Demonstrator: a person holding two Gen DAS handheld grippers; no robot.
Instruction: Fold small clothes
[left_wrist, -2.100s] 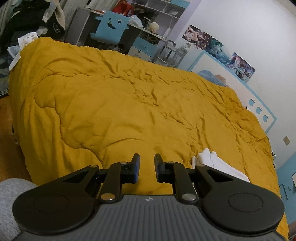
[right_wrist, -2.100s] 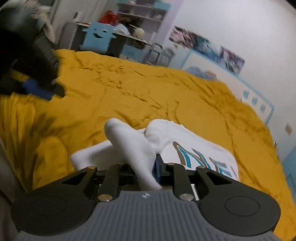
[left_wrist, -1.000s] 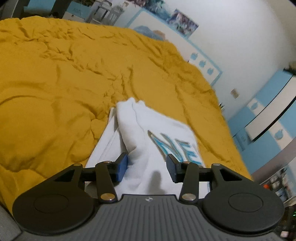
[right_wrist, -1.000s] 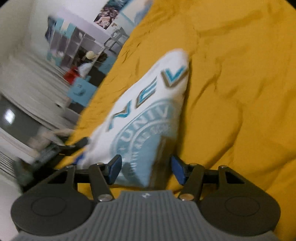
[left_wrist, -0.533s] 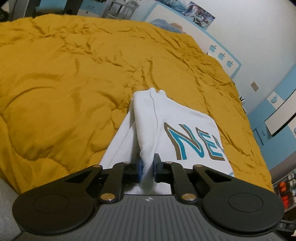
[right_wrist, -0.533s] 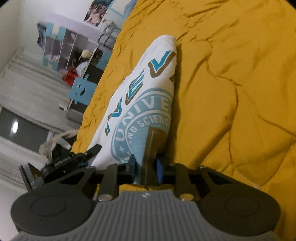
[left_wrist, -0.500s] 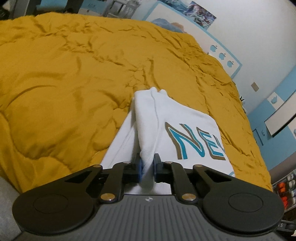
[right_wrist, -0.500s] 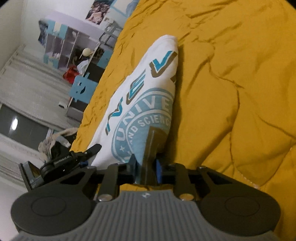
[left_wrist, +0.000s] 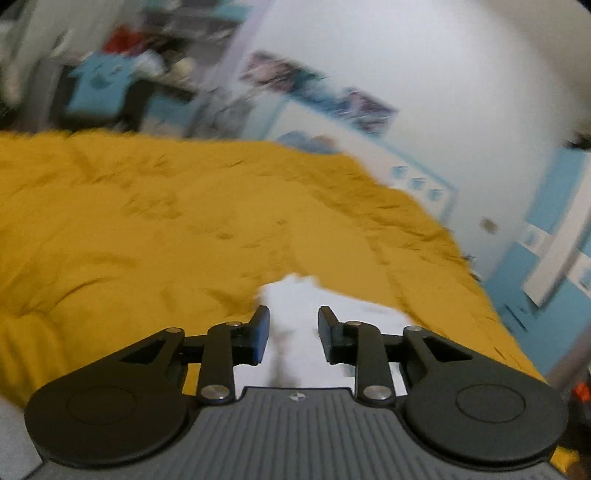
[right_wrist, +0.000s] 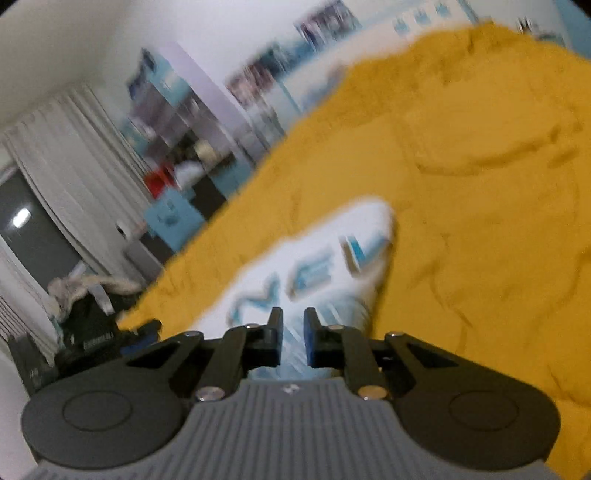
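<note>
A white shirt (right_wrist: 325, 258) with a blue print lies on the mustard bedspread (right_wrist: 480, 184), blurred by motion. My right gripper (right_wrist: 293, 332) grips the shirt's near printed edge. Its jaws are closing, with cloth filling the narrow gap between the pads. In the left wrist view the shirt (left_wrist: 295, 295) shows as a plain white patch on the bedspread (left_wrist: 147, 240). My left gripper (left_wrist: 293, 332) hovers over it with its jaws opening. White cloth shows between and below the pads, which do not press on it. The left gripper's fingers (right_wrist: 147, 326) appear at the shirt's far left edge.
Past the bed's far edge stand a blue chair (left_wrist: 96, 85), a cluttered desk and shelves (right_wrist: 184, 122). White curtains (right_wrist: 74, 147) hang at the left. Posters line the white wall (left_wrist: 443, 92), and a blue cabinet (left_wrist: 554, 240) stands to the right of the bed.
The left jaws have parted and let go of the white fold they pinched. Both views have swung upward and blurred. The right pads have drawn closer together on the shirt's edge.
</note>
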